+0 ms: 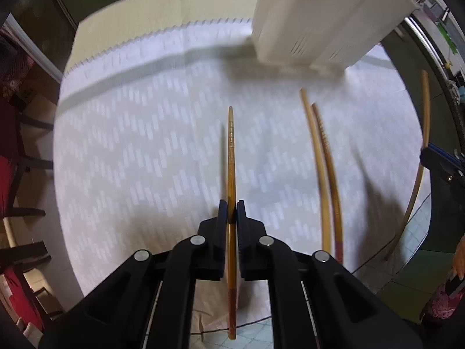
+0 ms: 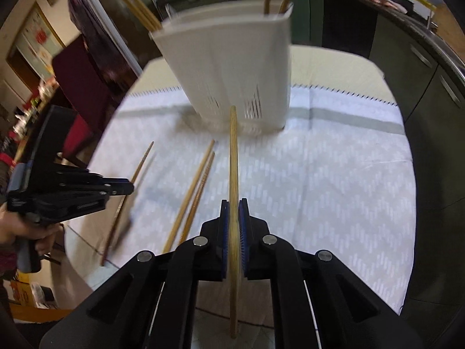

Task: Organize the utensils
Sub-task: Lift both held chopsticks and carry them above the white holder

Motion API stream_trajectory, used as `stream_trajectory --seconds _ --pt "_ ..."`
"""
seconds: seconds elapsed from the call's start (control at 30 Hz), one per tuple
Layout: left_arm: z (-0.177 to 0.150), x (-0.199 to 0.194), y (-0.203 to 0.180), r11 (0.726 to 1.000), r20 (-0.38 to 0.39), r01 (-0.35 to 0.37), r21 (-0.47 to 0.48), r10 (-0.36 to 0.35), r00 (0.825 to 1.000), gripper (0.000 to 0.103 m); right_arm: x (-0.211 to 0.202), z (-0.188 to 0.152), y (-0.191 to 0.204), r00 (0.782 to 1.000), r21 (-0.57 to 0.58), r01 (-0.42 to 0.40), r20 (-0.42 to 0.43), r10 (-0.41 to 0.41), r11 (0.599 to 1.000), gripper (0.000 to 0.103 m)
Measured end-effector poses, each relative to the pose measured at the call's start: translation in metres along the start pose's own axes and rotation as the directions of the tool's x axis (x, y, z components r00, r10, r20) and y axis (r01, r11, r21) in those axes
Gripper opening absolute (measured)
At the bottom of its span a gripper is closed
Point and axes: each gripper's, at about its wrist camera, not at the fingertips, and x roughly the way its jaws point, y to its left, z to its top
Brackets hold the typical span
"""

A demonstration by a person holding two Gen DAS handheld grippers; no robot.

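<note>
While several chopsticks already stand upright in the white utensil holder (image 2: 232, 67), their tops poking above its rim at both ends, the job reads as partway done: two chopsticks are in hand and two more lie loose on the surface (image 2: 334, 174). Left gripper (image 1: 232, 210) is closed tight on a dark amber chopstick (image 1: 231, 157), clamped roughly a third of the way up from its red-banded butt end; ridged tip points forward, away from the camera, and appears lifted clear of the cloth, judging by the thin shadow beside it. Right gripper (image 2: 234, 212) is likewise pinched on a pale bamboo chopstick (image 2: 233, 151), held along the fingers, blue pads pressing either side; its far tip sits in line with the lower front wall of the holder, near it, though whether touching cannot be told through the motion blur. Holder stands at the far edge of the patterned cloth, slotted vents low on its wall. Remaining pair on surface (image 1: 322, 157): one pale, one darker ridged stick, lying side by side and nearly touching, between the two grippers, to the right of the left gripper's view. From the right wrist view the left gripper shows at the left edge with its stick angled out. Judgement: four sticks left to deposit, two already secured; each held stick needs tipping upright and raising above the rim before it can drop in.
</note>
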Motion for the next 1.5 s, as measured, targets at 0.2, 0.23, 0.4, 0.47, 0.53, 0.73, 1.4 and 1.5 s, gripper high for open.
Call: stream_trajectory --seconds 0.2,0.23,0.4,0.47,0.53,0.73,1.4,1.5 --pt "-0.001 -0.037 -0.009 1.0 0.068 0.015 0.014 -0.016 0.998 0.006 -0.036 -0.007 -0.01 0.996 0.006 -0.037 0.082 0.037 0.999 0.007" --pt "-0.002 -0.044 -0.01 1.0 0.081 0.022 0.016 -0.024 0.996 0.006 -0.038 -0.011 -0.008 0.995 0.006 -0.043 0.09 0.042 0.999 0.007" --pt "-0.013 -0.078 -0.022 0.998 0.144 0.041 0.041 -0.046 0.988 0.006 -0.065 -0.026 -0.01 0.986 0.001 -0.065 0.151 0.064 0.998 0.007" --pt "-0.015 -0.092 -0.026 0.997 0.17 0.045 0.056 -0.054 0.984 0.006 -0.074 -0.029 -0.01 0.983 -0.003 -0.073 0.17 0.073 0.997 0.007" --pt "-0.017 -0.104 -0.031 0.996 0.194 0.046 0.074 -0.06 0.979 0.006 -0.079 -0.032 -0.009 0.98 -0.008 -0.078 0.183 0.078 0.997 0.007" --pt "-0.02 -0.123 -0.046 0.993 0.237 0.048 0.104 -0.071 0.969 0.006 -0.094 -0.032 -0.004 0.971 -0.033 -0.08 0.223 0.086 0.996 0.007" --pt "0.04 -0.235 -0.097 0.98 0.461 0.064 0.19 -0.147 0.875 0.006 -0.139 -0.03 -0.009 0.948 -0.053 -0.07 0.307 0.083 0.996 0.007" --pt "0.062 -0.256 -0.108 0.981 0.517 0.045 0.19 -0.139 0.844 0.006 -0.142 -0.032 -0.01 0.947 -0.055 -0.069 0.309 0.082 0.996 0.007"
